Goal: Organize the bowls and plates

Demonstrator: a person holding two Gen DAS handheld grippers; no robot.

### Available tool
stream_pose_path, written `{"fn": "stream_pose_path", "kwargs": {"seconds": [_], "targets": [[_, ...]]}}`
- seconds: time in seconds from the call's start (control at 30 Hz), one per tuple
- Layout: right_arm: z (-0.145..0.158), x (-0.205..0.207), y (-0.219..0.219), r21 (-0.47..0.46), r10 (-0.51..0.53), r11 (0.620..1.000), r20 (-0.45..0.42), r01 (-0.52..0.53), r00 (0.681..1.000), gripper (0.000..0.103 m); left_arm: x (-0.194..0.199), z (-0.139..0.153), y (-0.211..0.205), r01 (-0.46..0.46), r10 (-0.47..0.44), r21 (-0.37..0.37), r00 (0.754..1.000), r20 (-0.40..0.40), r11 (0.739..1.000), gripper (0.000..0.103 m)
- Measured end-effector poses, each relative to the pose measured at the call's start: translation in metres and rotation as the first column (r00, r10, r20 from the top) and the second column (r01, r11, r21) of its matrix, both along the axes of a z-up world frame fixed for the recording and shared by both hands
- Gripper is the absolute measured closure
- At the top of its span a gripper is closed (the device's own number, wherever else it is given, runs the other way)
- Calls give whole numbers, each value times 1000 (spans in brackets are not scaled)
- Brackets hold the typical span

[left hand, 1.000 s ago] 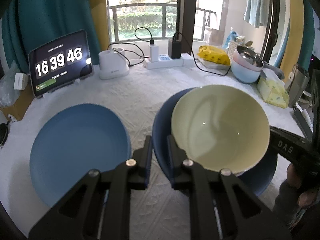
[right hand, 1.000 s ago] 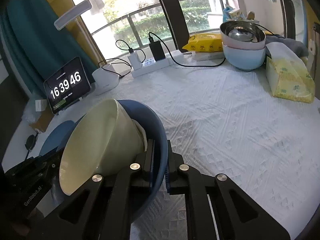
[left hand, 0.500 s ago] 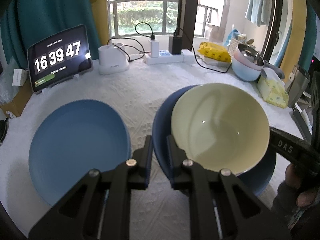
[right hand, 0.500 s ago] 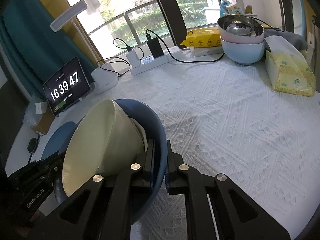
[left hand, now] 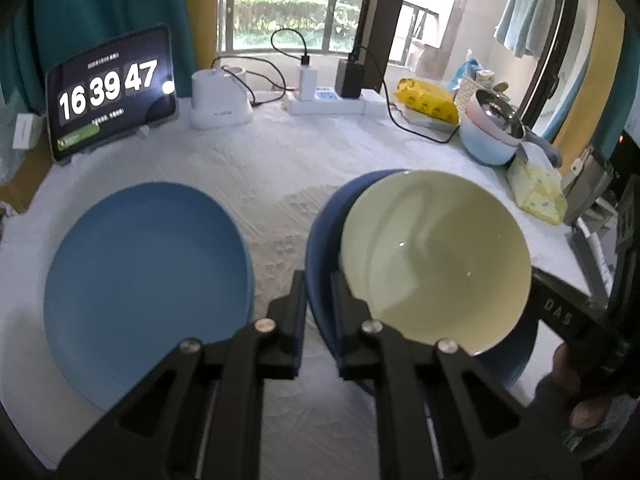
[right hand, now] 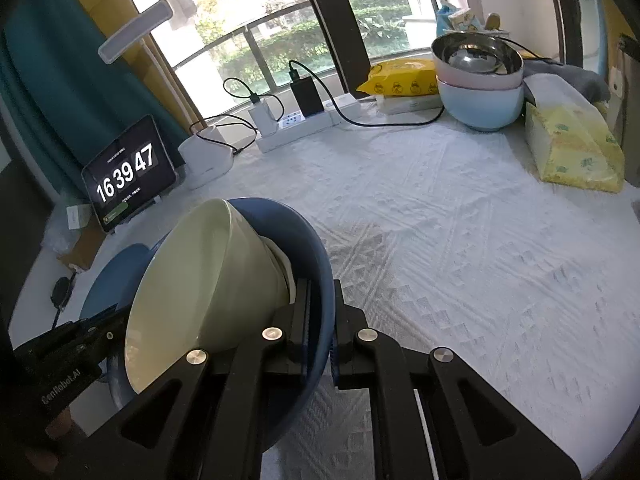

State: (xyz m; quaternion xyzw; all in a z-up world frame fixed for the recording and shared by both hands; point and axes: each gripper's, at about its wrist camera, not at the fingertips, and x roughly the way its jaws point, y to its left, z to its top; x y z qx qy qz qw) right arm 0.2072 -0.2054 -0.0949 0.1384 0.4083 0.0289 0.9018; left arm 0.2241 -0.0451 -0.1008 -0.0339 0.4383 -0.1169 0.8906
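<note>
Both the left tongs (left hand: 318, 312) and right tongs (right hand: 320, 320) pinch the dark plate's (left hand: 320, 240) rim, a cream bowl (left hand: 436, 260) on it, centre frame.

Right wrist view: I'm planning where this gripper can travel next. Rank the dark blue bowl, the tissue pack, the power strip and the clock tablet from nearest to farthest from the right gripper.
1. Dark blue bowl, its rim clamped in the right gripper.
2. Clock tablet, far left, and tissue pack, far right: too close to call.
3. Power strip, at the back by the window.
</note>
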Motion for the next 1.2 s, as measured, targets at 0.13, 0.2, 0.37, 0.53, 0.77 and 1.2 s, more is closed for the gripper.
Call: {"fn": "stream_pose_path", "kwargs": {"seconds": [0.13,0.2,0.37,0.53,0.77,1.2], "targets": [[1,-4,-4,19,-16,1000,-22,16,1000,95,-3,2,0,14,-14,-9,1000,-18,1000,94],[1,-5,-5,24,-20,999,-27,20,999,95,-4,2,-1,17,-17,-6,1000,-16,1000,94],[2,-8,-5,27,-28,999,-33,29,999,95,-6,3,0,18,-19,-10,1000,-21,1000,94],[2,-13,-4,30,-27,999,-35,28,999,94,-10,5,0,23,-24,-10,999,-23,1000,94],[4,-18,-6,40,-29,999,-42,30,999,94,-16,11,-2,34,-34,0,999,-15,999,94],[26,-28,6,36,-18,999,-6,18,1000,94,-28,34,12,16,-16,-3,1000,26,1000,94]]}}
